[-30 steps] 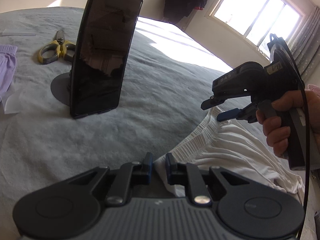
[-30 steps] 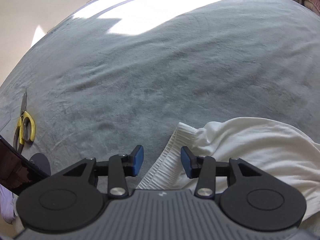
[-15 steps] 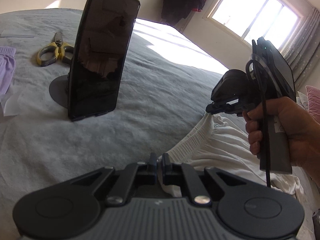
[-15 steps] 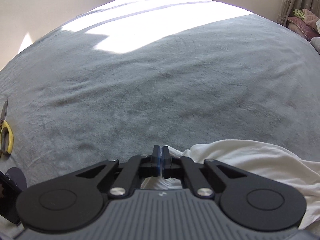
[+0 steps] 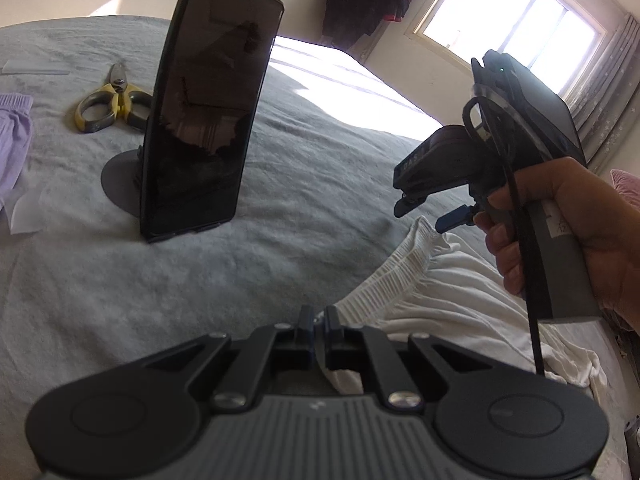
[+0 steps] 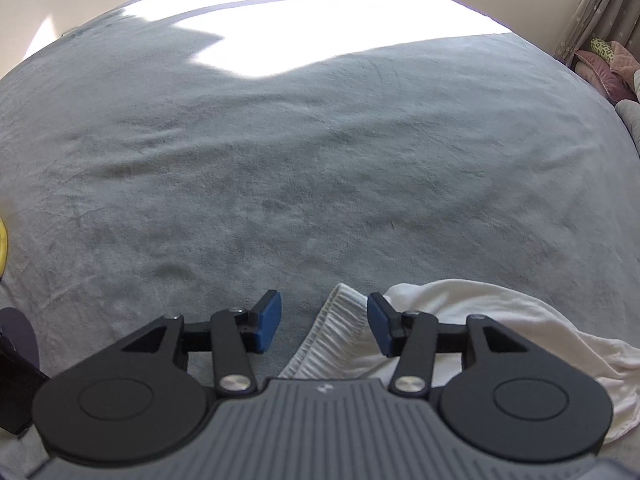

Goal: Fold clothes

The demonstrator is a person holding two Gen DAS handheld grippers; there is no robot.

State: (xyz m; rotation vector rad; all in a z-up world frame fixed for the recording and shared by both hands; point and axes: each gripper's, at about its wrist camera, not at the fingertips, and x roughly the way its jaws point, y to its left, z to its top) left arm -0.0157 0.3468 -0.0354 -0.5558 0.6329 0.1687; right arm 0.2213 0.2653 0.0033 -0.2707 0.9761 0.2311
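Note:
A white garment with a ribbed elastic waistband [image 5: 404, 268] lies crumpled on the grey bedspread [image 5: 312, 176]. My left gripper [image 5: 315, 322] is shut on the near corner of that waistband. My right gripper [image 5: 430, 212], held in a hand, hovers open just above the waistband's far end. In the right wrist view the right gripper [image 6: 323, 320] is open with blue pads, and the waistband [image 6: 332, 328] lies between and below its fingers. The rest of the white cloth [image 6: 480, 320] spreads to the right.
A black phone [image 5: 208, 108] stands upright on a round base at the left. Yellow-handled scissors [image 5: 108, 104] lie behind it. A lilac garment [image 5: 12, 136] and paper scraps lie at the far left. Pillows [image 6: 604, 72] sit at the bed's right edge. A window [image 5: 516, 16] is behind.
The right gripper opened from shut and lifted off the waistband's far end. The left gripper went from nearly shut to shut on the waistband corner.

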